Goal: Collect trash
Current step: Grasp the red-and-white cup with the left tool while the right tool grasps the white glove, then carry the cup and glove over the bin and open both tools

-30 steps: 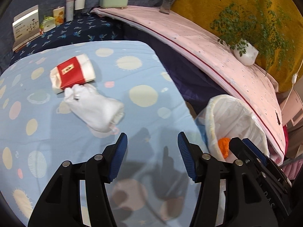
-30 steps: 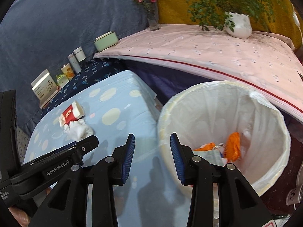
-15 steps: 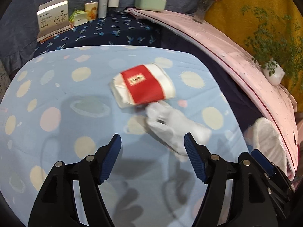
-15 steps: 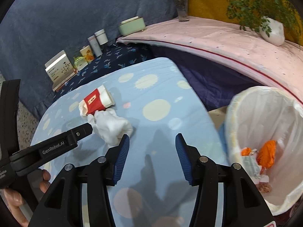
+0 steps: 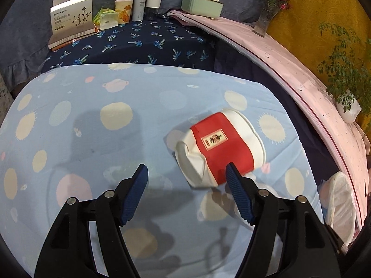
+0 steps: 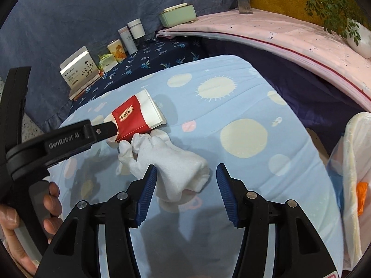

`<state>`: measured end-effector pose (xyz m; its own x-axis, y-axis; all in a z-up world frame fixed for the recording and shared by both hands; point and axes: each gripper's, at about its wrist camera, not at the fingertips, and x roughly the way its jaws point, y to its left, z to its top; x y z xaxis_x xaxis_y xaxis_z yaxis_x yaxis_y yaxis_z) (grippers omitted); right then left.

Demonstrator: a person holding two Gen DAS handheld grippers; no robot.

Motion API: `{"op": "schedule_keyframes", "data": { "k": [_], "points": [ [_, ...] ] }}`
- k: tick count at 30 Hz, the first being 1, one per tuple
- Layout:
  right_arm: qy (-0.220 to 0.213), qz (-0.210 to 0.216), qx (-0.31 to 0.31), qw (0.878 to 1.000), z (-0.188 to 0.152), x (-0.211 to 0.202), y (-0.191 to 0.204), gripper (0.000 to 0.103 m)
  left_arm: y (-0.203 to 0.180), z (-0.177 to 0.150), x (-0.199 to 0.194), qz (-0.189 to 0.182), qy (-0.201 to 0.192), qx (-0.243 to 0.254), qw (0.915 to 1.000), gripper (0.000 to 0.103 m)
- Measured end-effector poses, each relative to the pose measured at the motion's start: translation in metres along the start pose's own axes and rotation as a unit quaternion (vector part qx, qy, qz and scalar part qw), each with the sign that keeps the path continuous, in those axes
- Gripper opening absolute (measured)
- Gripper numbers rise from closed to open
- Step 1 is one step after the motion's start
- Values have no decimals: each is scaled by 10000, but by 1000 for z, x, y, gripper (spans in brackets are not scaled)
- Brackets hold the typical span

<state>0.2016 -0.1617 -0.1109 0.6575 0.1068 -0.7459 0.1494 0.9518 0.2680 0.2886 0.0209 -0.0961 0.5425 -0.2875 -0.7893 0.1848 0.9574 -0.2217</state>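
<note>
Left tool [image 5: 186, 173] gapes wide, off-centre beside the crushed cup [image 5: 219, 150]; closing now could knock it toward the glove [image 6: 167, 159], where the right tool [image 6: 186, 173] waits wide.

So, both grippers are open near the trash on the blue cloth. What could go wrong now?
1. The red and white cup sits off-centre by the left gripper; closing could push it aside.
2. The white glove touches the cup, so lifting one may drag the other.
3. The right gripper might pinch the blue cloth under the glove.
</note>
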Motion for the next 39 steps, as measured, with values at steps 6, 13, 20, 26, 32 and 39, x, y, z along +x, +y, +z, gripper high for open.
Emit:
{"op": "schedule_keyframes", "data": {
  "k": [6, 13, 20, 26, 32, 39],
  "points": [
    [58, -3, -14, 10000, 1, 14, 2, 43, 1, 5, 18, -170, 148, -20, 9997, 40],
    [24, 84, 5, 10000, 2, 11, 3, 20, -6, 3, 11, -276, 48, 109, 9995, 20],
    [-90, 60, 28, 9999, -1, -11, -2, 16, -13, -7, -9, -275, -27, 135, 9995, 17],
    [-308, -13, 161, 9994, -5, -45, -16, 15, -30, -20, -34, -340, -93, 225, 9991, 17],
    [-553, -123, 315, 9979, -9, -84, -36, 15, -59, -32, -61, -464, -188, 384, 9980, 17],
    [-828, -274, 520, 9948, -16, -127, -70, 15, -106, -50, -86, -644, -270, 665, 9953, 17]
  ]
}}
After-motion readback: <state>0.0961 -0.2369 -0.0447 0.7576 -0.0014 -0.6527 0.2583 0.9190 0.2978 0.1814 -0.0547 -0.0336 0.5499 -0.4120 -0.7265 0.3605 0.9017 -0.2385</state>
